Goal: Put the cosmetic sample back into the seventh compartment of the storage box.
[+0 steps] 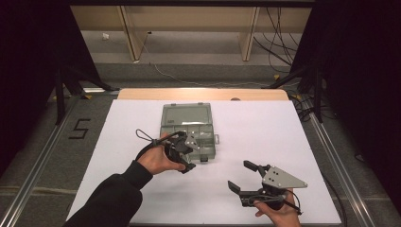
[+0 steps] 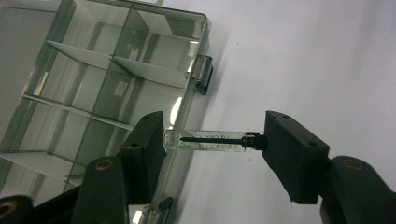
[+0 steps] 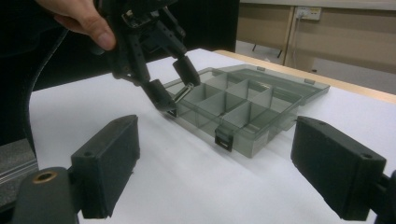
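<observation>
One vial [image 2: 205,141] pinched end to end by left gripper [image 2: 212,140] — held at near edge of open organizer box [image 2: 112,79] | not yet placed, compartments seen empty | right gripper [image 3: 215,161] spread, idle — nothing held

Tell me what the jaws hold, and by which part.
The left gripper holds a small clear vial by its two ends, above the open organizer box. The right gripper holds nothing.
</observation>
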The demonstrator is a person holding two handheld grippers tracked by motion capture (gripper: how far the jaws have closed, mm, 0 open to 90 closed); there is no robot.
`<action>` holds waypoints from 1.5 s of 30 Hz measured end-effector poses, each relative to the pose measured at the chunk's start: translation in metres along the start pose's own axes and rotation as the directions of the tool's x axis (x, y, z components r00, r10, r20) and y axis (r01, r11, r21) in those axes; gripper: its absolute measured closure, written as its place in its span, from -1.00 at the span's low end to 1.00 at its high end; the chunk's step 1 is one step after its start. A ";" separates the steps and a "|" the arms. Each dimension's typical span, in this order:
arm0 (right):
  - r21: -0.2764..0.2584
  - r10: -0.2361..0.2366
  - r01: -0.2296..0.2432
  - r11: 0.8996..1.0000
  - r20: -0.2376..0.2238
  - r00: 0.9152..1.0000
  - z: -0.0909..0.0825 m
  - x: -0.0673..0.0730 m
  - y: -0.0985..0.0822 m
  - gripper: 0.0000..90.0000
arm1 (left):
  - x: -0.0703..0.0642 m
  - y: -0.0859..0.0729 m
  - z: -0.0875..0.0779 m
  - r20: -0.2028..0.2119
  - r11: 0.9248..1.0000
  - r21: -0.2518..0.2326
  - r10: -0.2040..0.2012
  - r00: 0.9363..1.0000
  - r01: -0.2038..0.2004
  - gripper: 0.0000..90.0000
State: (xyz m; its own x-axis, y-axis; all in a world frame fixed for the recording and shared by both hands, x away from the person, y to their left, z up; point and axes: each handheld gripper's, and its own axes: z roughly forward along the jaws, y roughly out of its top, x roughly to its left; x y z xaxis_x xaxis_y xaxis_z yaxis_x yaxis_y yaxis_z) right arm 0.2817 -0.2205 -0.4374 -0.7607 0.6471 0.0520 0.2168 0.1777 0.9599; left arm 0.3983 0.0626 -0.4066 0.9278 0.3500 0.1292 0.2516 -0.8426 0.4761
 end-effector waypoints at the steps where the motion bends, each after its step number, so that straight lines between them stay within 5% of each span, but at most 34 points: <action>1: -0.014 -0.021 0.021 1.000 0.006 1.000 0.001 -0.001 0.000 -0.63 | 0.002 0.002 0.001 0.000 1.000 -0.002 -0.009 1.000 0.009 -0.12; 17: -0.001 0.000 0.000 1.000 -0.001 1.000 0.000 0.000 0.000 -0.63 | 0.017 0.013 0.010 -0.017 0.999 -0.002 -0.049 0.999 0.049 -0.12; 27: -0.008 0.003 -0.003 1.000 -0.007 1.000 0.001 0.000 0.000 -0.63 | 0.028 0.021 0.018 -0.025 0.991 0.014 -0.136 0.990 0.136 -0.12; 45: -0.018 -0.026 0.026 1.000 0.002 1.000 0.001 -0.002 0.000 -0.63 | 0.043 0.024 0.032 -0.019 0.981 0.040 -0.190 0.982 0.191 -0.12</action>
State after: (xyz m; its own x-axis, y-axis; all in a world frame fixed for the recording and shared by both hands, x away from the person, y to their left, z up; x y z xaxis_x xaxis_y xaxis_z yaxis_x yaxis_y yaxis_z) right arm 0.2837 -0.2212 -0.4373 -0.7646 0.6439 0.0269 0.1862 0.1808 0.9657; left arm 0.4527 0.0444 -0.4174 0.8576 0.5116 0.0529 0.4349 -0.7762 0.4564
